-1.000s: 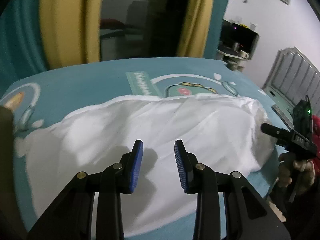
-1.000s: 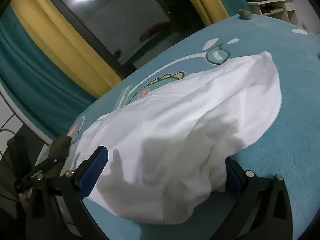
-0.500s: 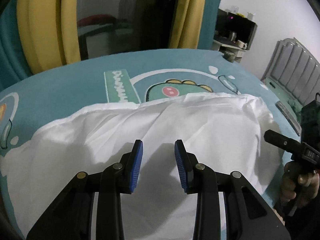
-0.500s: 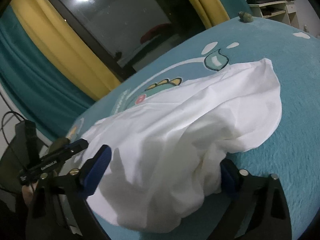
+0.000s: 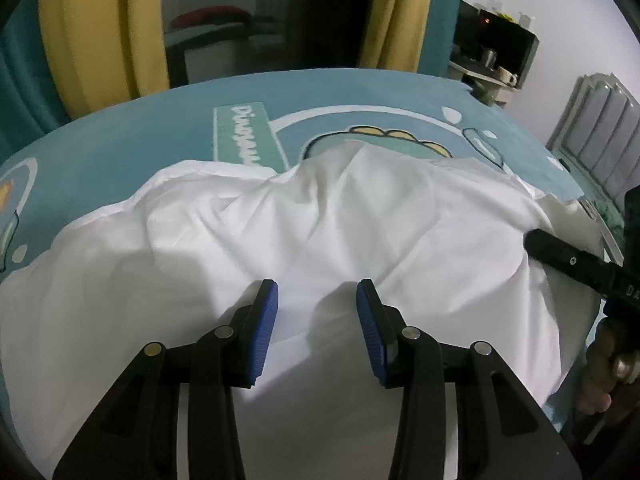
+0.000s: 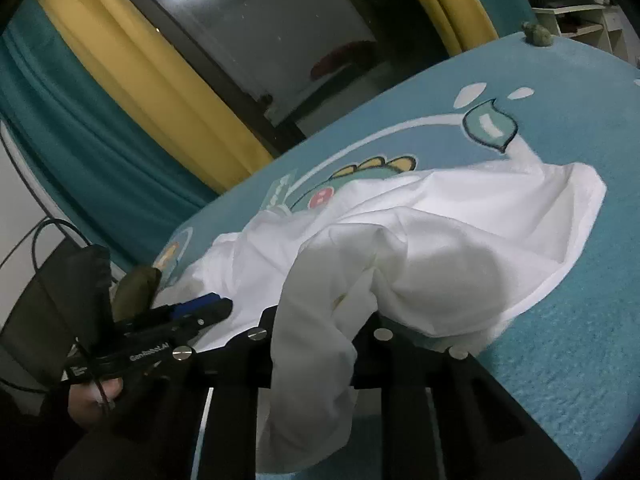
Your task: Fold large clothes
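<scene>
Left wrist view close above white garment [image 5: 360,240], angled steeply down, right wrist view lower, shallower, both sharing it

The left gripper [image 5: 317,316] tilts downward, its blue-padded fingers [image 5: 266,320] parted and opening, nothing pinched between them. The right gripper [image 6: 320,320] points at a shallower slant, its jaws closing on bunched white cloth [image 6: 400,248]. A hand [image 5: 608,376] grips its handle.

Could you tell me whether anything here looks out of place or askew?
Only the white garment: it lies rumpled and bunched on the teal blanket, a fold draping over the closing right gripper. Nothing looks spilled or damaged.
</scene>
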